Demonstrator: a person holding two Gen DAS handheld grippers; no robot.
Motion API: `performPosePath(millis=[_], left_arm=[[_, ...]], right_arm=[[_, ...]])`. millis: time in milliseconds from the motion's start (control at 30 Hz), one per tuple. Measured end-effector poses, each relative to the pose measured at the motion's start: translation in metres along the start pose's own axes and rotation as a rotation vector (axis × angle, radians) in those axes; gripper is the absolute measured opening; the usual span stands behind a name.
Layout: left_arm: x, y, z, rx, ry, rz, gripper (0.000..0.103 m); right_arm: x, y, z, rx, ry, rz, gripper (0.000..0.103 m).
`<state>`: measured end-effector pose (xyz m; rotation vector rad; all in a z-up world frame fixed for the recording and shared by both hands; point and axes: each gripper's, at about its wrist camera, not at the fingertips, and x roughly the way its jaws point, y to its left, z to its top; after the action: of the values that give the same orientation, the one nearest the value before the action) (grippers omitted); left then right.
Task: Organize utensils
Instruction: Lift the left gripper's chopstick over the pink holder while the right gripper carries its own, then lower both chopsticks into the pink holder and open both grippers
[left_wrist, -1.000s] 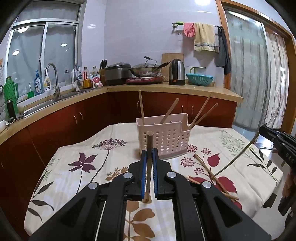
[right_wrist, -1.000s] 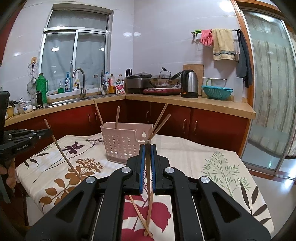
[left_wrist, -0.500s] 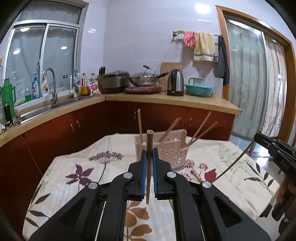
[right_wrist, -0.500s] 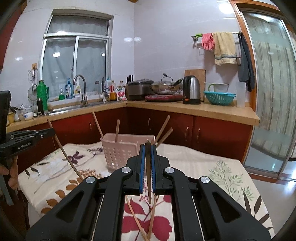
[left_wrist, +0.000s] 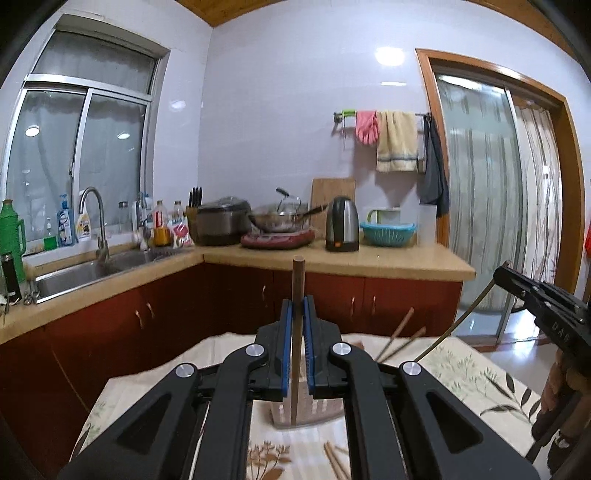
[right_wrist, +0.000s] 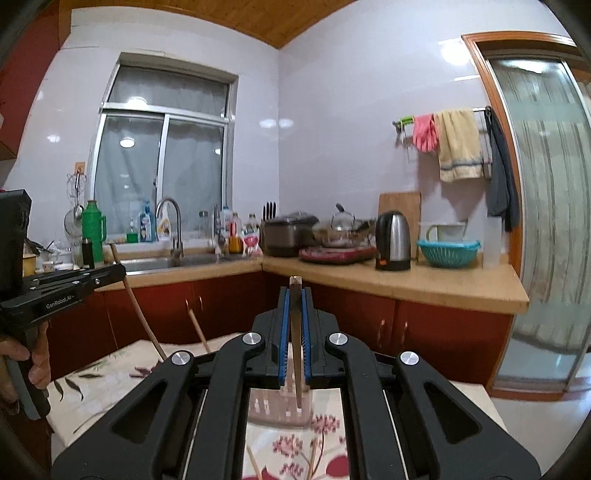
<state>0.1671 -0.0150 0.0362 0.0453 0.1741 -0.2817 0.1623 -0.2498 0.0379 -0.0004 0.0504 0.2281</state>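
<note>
Carrying a chopstick (left_wrist: 296, 332) in each gripper, left gripper (left_wrist: 295, 347) and right gripper (right_wrist: 294, 339) clamped tight, toward the basket (left_wrist: 317, 413) (mostly hidden); next, probably, lowering both in.

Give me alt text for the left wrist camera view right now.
The left gripper grips an upright chopstick above a pale slotted utensil basket on a floral tablecloth. The right gripper holds another chopstick at right.

the pink utensil basket (left_wrist: 306, 415) is mostly hidden behind the left hand-held gripper (left_wrist: 296, 350), and loose chopsticks (left_wrist: 334, 461) get cut off at the bottom edge
</note>
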Motion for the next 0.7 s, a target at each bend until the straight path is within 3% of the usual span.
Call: performPosePath(millis=[333, 700], left_arm=[[0.025, -0.002, 0.027, 0.006, -0.087, -0.006, 0.007], [0.069, 0.000, 0.033, 0.028, -0.138, 0.019, 0.007]], right_arm=[[0.042, -0.007, 0.013, 0.000, -0.025, 0.017, 0.006], [0.086, -0.010, -0.001, 0.019, -0.001, 0.032, 0.006]])
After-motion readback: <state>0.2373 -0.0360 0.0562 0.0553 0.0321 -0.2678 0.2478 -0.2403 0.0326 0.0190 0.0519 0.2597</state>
